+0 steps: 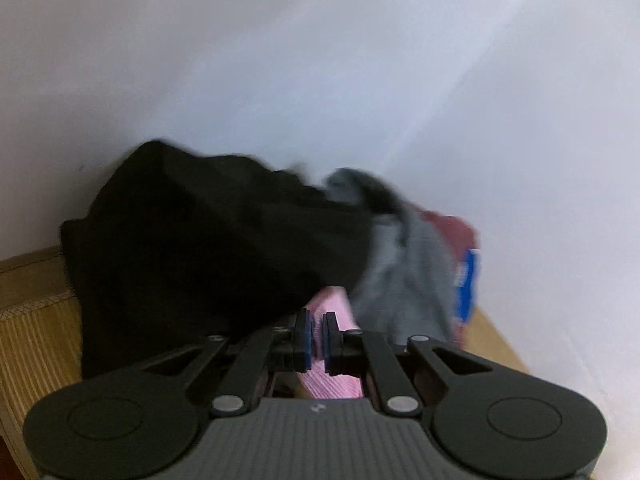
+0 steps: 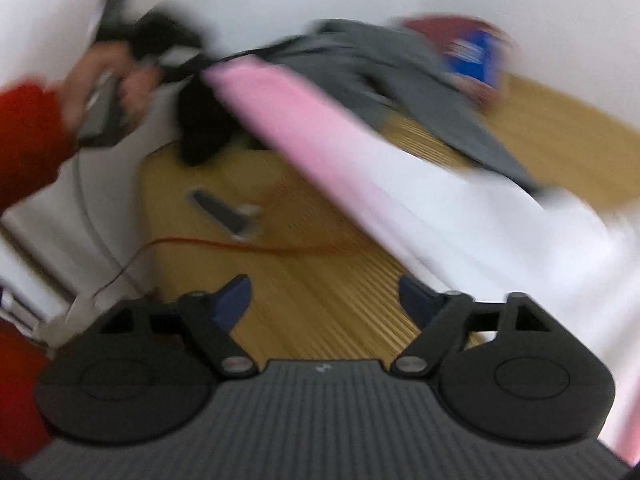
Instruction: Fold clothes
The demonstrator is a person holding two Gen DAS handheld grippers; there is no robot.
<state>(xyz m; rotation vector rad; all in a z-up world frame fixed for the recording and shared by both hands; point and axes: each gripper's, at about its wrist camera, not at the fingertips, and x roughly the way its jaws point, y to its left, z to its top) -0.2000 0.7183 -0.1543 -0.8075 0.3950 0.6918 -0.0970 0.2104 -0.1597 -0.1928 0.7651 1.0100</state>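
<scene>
Fingers of my left tool (image 1: 316,334) are pinched on a fold of the pink garment (image 1: 334,360), which stretches taut in the right view toward my right side, pink turning white. My right tool (image 2: 324,300) hangs spread wide and empty over the wooden slatted tabletop (image 2: 320,312). Beyond the pink cloth lie a black garment (image 1: 208,240) and a grey garment (image 1: 404,280), heaped against the white wall (image 1: 320,60).

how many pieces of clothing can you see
4: pink-and-white garment held by the left gripper; black garment, grey garment, red-and-blue garment piled behind. More may be hidden.
</scene>
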